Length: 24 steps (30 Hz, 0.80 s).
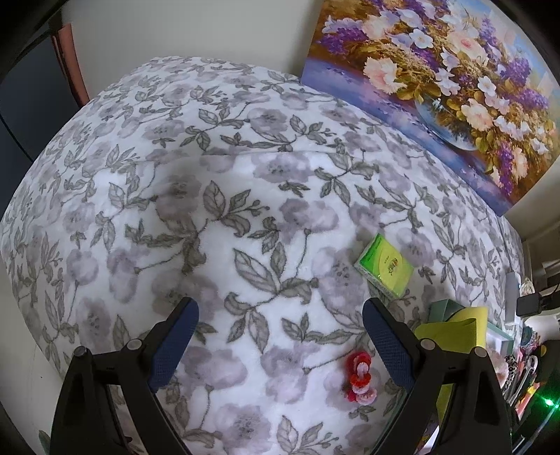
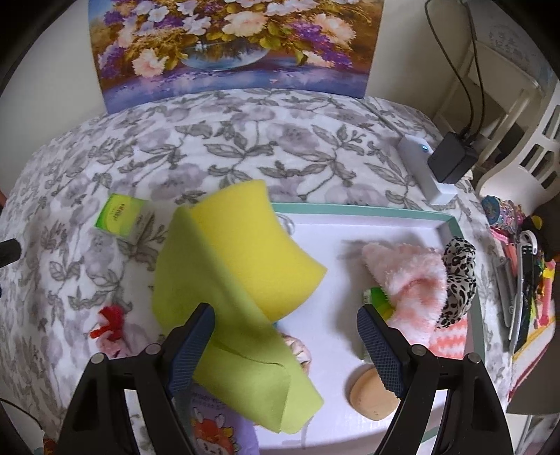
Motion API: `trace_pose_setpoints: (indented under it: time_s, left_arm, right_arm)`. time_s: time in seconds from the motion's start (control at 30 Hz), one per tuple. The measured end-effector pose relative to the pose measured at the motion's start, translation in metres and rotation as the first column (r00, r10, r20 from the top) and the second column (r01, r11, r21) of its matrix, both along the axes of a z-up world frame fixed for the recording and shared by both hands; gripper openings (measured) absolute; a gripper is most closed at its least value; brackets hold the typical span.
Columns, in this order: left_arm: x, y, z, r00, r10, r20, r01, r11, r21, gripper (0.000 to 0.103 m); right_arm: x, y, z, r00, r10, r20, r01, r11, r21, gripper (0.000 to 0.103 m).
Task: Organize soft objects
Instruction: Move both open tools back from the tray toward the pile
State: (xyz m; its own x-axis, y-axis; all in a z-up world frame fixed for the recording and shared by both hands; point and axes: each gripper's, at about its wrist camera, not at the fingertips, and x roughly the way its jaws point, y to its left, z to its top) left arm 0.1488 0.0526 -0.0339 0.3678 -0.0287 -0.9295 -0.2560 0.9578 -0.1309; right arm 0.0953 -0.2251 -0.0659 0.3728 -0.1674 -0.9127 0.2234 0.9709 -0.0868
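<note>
Sorting step: yellow-green felt sheet draped over tray edge beside spread right gripper; left gripper likewise spread, empty. Next, likely: red pompom scrunchie pickup.

A floral blanket covers the surface; a flower painting leans against the pale wall.

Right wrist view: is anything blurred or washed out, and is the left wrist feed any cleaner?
Right wrist view: the yellow cloth near the lens and the red yarn piece look soft, and the white tray floor is bright, nearly washed out. Left wrist view: sharper overall, the green packet reads clearly, with a soft shadow on the floral blanket. Both feeds bend strongly at the edges.
</note>
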Motion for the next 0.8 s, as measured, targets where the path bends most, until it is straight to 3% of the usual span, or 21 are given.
trace_pose_setpoints:
  time_s: [0.47, 0.8]
  left_arm:
    - [0.002, -0.001, -0.003, 1.0, -0.011, -0.012, 0.011, 1.0, 0.001, 0.095]
    - [0.003, -0.009, -0.005, 0.999, -0.041, -0.02, 0.042, 0.999, 0.018, 0.095]
  right_arm:
    - [-0.002, -0.036, -0.008, 0.993, -0.116, -0.007, 0.116, 0.993, -0.006, 0.086]
    - [-0.002, -0.031, -0.002, 0.996, -0.093, -0.006, 0.093, 0.996, -0.002, 0.086]
